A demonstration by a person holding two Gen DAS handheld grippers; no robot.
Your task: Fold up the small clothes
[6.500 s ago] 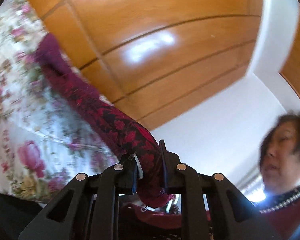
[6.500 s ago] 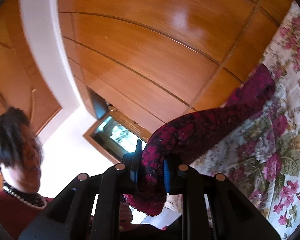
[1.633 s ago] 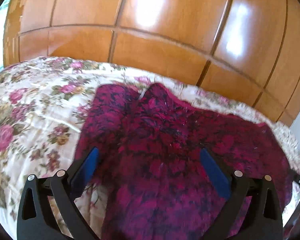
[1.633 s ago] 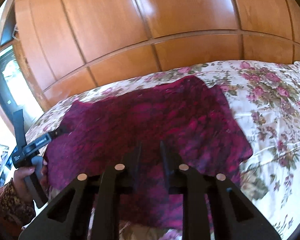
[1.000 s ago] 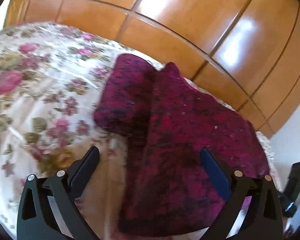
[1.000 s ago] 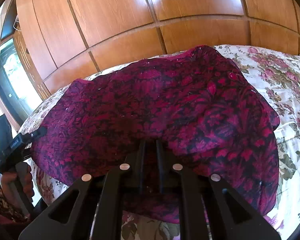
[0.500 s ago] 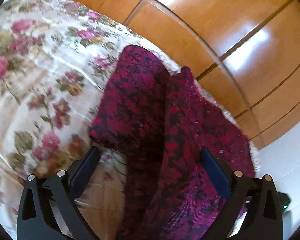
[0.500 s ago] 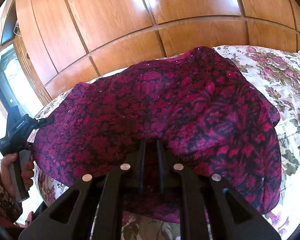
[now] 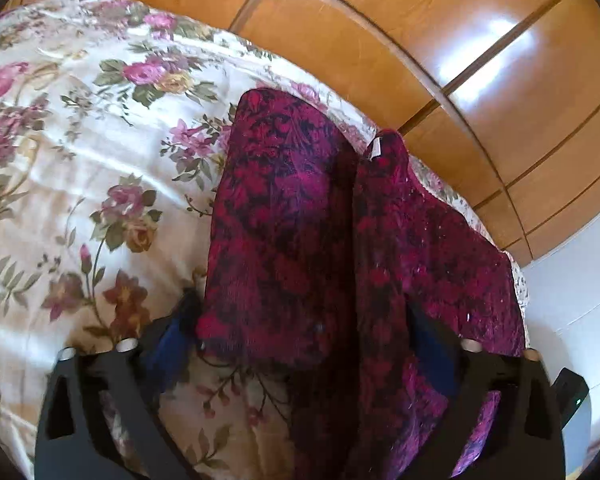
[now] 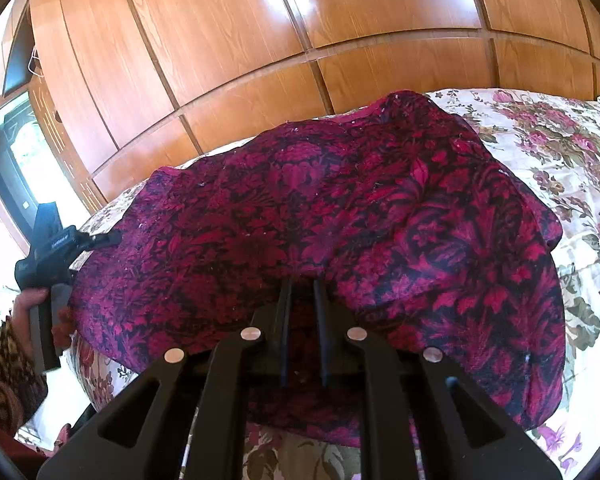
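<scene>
Crimson-and-black floral knit garment (image 9: pixel 300 240) is now seen doubled at frame centre on the floral bedspread (image 9: pixel 80 160); left gripper (image 9: pixel 300 344) fingers, formerly wide, are closing around its fold, right gripper (image 10: pixel 302 304) fingers pinched narrowly on its hem.

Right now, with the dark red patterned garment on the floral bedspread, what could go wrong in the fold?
1. The left gripper is closing around a thick bunch of the dark red patterned garment; it may catch several layers, or the floral bedspread beneath.
2. The right gripper is shut on the near hem, which humps up; an uneven pull could skew the fold.
3. The garment lies near the bed's edge by the wooden wardrobe and might slide off.
</scene>
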